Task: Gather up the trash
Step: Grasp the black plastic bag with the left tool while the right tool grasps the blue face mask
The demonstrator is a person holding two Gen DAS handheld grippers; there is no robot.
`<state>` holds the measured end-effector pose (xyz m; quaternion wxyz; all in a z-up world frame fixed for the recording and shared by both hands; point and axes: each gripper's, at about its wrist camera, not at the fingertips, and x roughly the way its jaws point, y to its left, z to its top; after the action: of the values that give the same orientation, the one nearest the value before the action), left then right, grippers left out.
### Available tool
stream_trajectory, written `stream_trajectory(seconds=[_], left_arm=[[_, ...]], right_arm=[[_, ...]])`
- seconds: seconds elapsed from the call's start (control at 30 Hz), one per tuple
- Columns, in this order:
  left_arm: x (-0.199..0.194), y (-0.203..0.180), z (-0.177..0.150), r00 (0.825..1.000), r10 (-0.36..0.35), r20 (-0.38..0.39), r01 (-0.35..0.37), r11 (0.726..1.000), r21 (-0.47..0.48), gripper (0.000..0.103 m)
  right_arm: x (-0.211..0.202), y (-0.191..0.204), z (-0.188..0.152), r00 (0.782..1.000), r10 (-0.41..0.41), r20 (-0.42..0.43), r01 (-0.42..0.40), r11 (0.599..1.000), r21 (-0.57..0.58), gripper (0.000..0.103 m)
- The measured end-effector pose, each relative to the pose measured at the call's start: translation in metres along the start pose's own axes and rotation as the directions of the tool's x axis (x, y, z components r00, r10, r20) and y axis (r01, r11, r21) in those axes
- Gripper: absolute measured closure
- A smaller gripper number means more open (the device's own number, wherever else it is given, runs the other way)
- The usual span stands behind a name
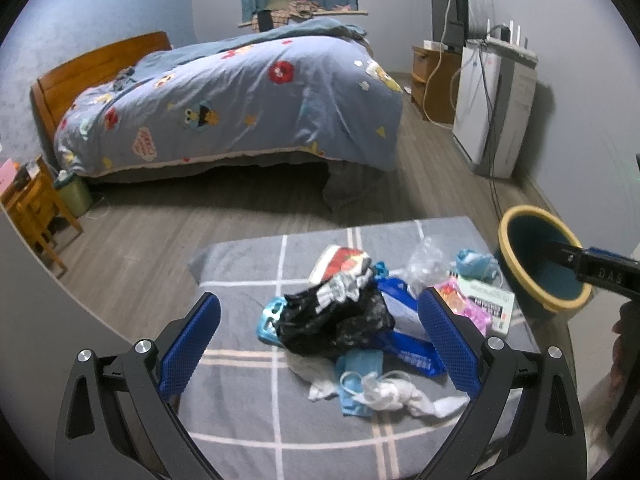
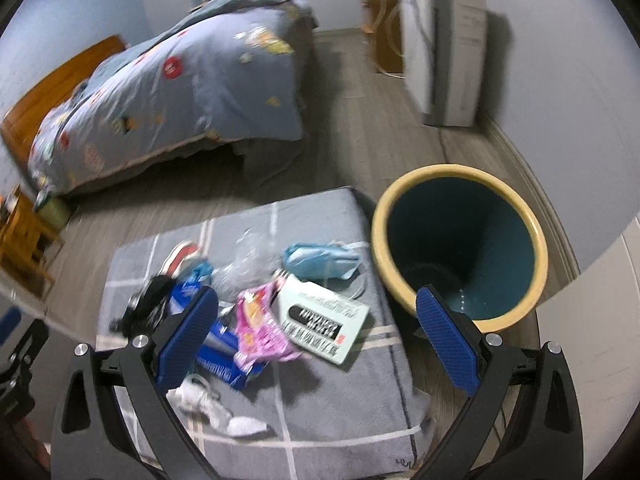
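Both grippers, left (image 1: 320,344) and right (image 2: 316,340), gape wide, empty. Black bag (image 1: 336,320) looks light, limp, slippery; pinch a bunched fold. Bin (image 2: 460,248) beside mat.

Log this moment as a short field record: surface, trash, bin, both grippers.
surface: grey checked cushion on the wood floor
trash: black plastic bag, pink wrapper, white printed box, blue packet, crumpled white tissue, all lying on the cushion
bin: yellow-rimmed bin, upright beside the cushion, looks empty
left gripper: open, around the black bag
right gripper: open, holding nothing
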<state>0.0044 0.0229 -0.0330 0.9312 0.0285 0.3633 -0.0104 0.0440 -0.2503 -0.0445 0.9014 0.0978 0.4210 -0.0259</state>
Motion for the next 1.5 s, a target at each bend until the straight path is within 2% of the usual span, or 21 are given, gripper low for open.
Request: stream_trajectory(seconds=[0.1, 0.17, 0.23, 0.3, 0.4, 0.63, 0.83, 1.0, 1.1, 1.33, 1.5], left_arm=[[0.005, 0.017, 0.005, 0.999, -0.031, 0.018, 0.031, 0.999, -0.041, 0.005], [0.009, 0.022, 0.009, 0.999, -0.026, 0.044, 0.028, 0.999, -0.042, 0.005], [0.008, 0.025, 0.022, 0.997, -0.008, 0.082, 0.01, 1.0, -0.02, 0.005], [0.013, 0.026, 0.032, 0.997, -0.026, 0.077, 0.025, 1.0, 0.011, 0.005], [0.026, 0.022, 0.039, 0.998, -0.005, 0.06, 0.001, 0.998, 0.059, 0.005], [0.06, 0.02, 0.041, 0.995, -0.097, -0.034, 0.1, 0.991, 0.093, 0.005], [0.094, 0.009, 0.023, 0.981, -0.121, -0.151, 0.139, 0.984, 0.112, 0.006], [0.113, -0.002, 0.009, 0.974, -0.115, -0.193, 0.146, 0.978, 0.15, 0.008], [0.121, -0.004, 0.006, 0.969, -0.132, -0.211, 0.164, 0.976, 0.143, 0.011], [0.139, -0.005, 0.002, 0.954, -0.143, -0.263, 0.185, 0.972, 0.143, 0.04], [0.145, -0.006, -0.003, 0.944, -0.14, -0.299, 0.195, 0.967, 0.163, 0.055]], right_arm=[[0.002, -0.008, 0.01, 0.999, -0.022, 0.032, 0.022, 1.0, -0.008, 0.006], [0.006, -0.012, 0.019, 0.999, -0.024, 0.043, 0.025, 0.999, -0.019, 0.006], [0.012, -0.014, 0.029, 0.999, -0.019, 0.047, 0.02, 1.0, -0.02, 0.006], [0.021, -0.016, 0.04, 0.999, -0.022, 0.042, 0.024, 0.999, -0.033, 0.006], [0.034, -0.018, 0.052, 0.999, -0.011, 0.046, 0.013, 0.999, -0.039, 0.006], [0.078, -0.031, 0.069, 0.997, 0.038, -0.064, -0.037, 0.999, 0.009, 0.006], [0.114, -0.023, 0.066, 0.99, 0.031, -0.135, -0.034, 0.999, -0.019, 0.006], [0.136, -0.022, 0.058, 0.977, 0.054, -0.205, -0.054, 0.999, 0.006, 0.006], [0.144, -0.018, 0.052, 0.97, 0.063, -0.235, -0.067, 0.998, -0.01, 0.006], [0.161, 0.003, 0.037, 0.949, 0.065, -0.309, -0.11, 0.985, -0.129, 0.007], [0.176, 0.013, 0.029, 0.932, 0.047, -0.36, -0.118, 0.977, -0.177, 0.023]])
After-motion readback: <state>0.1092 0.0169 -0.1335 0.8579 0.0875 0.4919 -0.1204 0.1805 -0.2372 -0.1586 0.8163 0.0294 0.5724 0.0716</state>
